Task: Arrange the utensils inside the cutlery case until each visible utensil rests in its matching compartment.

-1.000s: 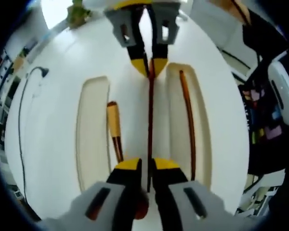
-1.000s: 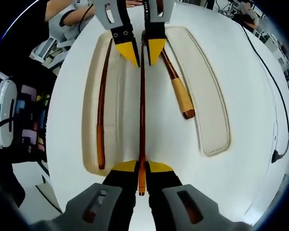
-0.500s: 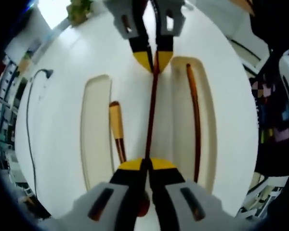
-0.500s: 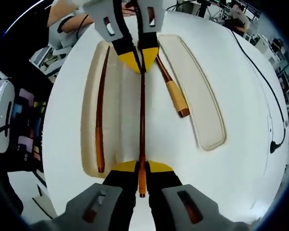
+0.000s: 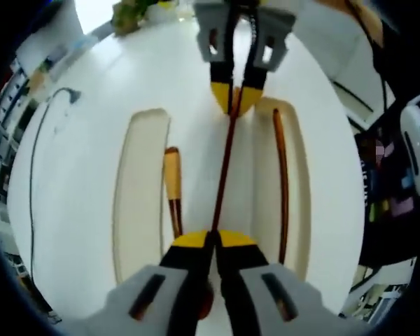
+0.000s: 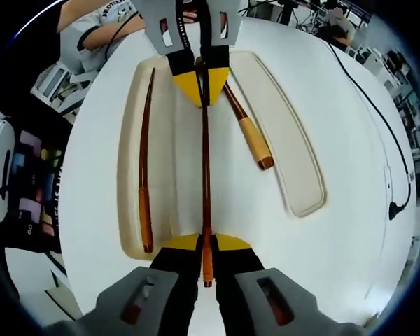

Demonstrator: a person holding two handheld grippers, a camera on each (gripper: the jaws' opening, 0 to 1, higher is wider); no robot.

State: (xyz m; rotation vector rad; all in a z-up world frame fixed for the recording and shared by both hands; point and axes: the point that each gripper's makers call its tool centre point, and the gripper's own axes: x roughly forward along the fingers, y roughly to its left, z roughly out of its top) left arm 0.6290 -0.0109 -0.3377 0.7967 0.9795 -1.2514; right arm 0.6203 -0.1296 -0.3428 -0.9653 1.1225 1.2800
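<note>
1. The left gripper has its yellow-tipped jaws pinched together on one end of a thin brown stick.
2. The right gripper faces it, jaws clamped on the stick's other end.

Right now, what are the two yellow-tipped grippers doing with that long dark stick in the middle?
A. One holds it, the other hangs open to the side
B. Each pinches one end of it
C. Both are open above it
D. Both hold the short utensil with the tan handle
B: the left gripper is shut on one end of the chopstick and the right gripper on the other end.
</note>
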